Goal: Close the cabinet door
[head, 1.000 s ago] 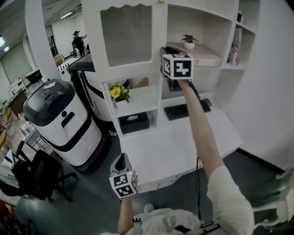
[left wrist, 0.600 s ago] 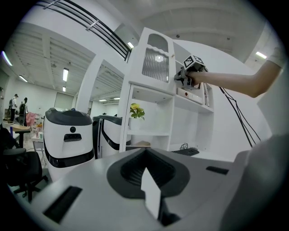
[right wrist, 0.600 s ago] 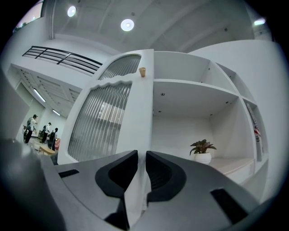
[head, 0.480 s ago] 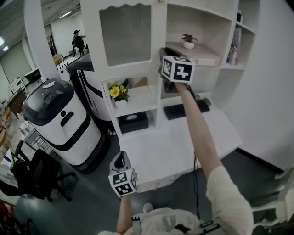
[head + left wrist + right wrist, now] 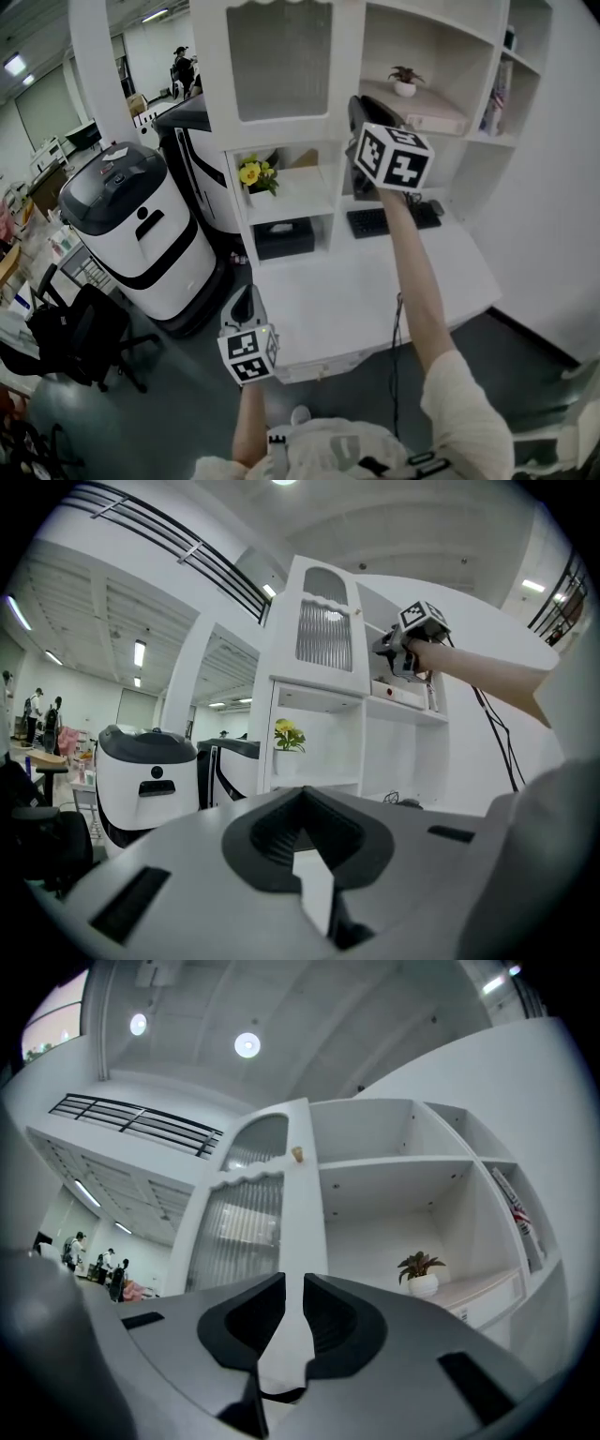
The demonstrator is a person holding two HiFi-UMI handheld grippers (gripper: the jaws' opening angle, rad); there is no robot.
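Observation:
The cabinet door (image 5: 281, 56) is a white frame with a ribbed glass panel, at the upper left of the shelf unit, and it looks flush with the front. My right gripper (image 5: 357, 108) is raised at arm's length beside the door's right edge. In the right gripper view the door's stile (image 5: 302, 1213) and small knob (image 5: 297, 1154) stand straight ahead. That gripper (image 5: 292, 1283) has its jaws a narrow slit apart with nothing between them. My left gripper (image 5: 246, 302) hangs low in front of the desk, pointing at the shelves. Its jaws (image 5: 305, 832) meet and are empty.
A white desk (image 5: 347, 300) carries a keyboard (image 5: 375, 221). The shelves hold yellow flowers (image 5: 251, 174), a black box (image 5: 281, 236) and a small potted plant (image 5: 405, 81). Two large white and black machines (image 5: 141, 234) stand left, beside a black chair (image 5: 66, 337). People stand far off.
The whole view has slid right and down a little. My right gripper has rolled slightly and stays by the door's right edge. My left gripper has risen a little.

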